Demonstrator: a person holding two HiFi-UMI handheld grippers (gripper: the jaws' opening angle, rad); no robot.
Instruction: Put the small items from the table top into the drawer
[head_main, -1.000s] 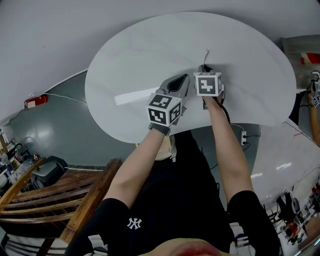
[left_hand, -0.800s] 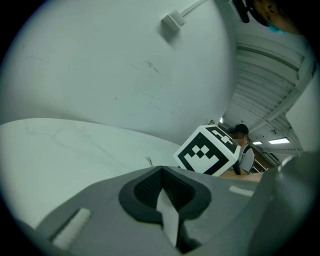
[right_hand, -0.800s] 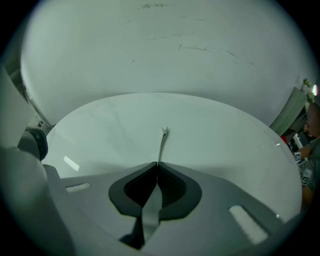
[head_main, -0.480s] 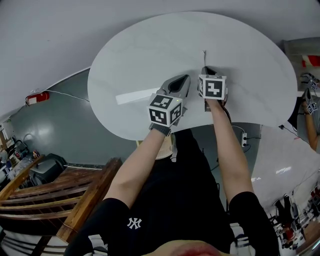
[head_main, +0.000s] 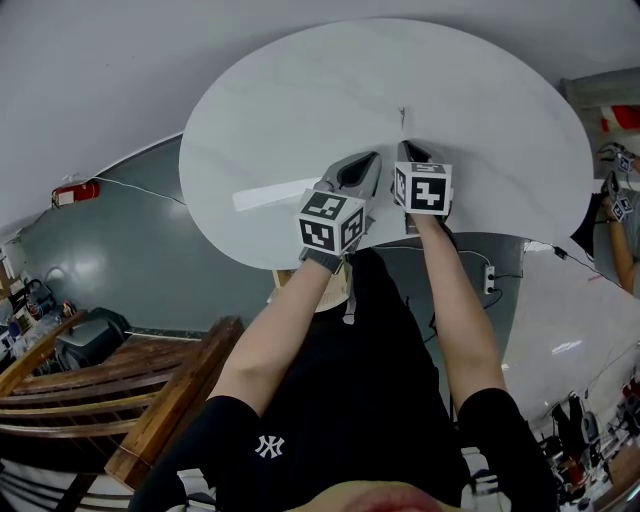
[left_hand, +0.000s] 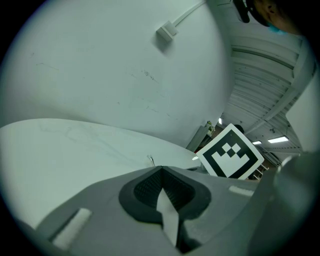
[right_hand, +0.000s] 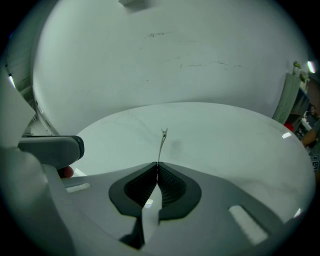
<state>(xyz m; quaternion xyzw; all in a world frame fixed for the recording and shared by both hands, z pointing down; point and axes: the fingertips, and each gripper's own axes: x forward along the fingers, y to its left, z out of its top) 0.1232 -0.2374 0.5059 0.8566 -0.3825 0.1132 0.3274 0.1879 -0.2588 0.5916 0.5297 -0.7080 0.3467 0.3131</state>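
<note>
Grip check: right tool (right_hand: 158, 164) was clamped on a thin metal pin (right_hand: 161, 145), its jaws pressed together with only the pin's near end caught at their very tips. The rest stood out ahead of the tool and appeared lifted off the tabletop (head_main: 300, 110) beneath it. Left tool (left_hand: 161, 170), just beside the right tool on its left, had its jaws together with nothing between them. I judged the pin very light, stiff, smooth and narrow, so liable to pivot or slip out of so shallow a bite. A hold nearer its middle, deeper between the jaws, would have been safer. The forked far tip looked fine enough to bend if knocked. No drawer showed in any view.
</note>
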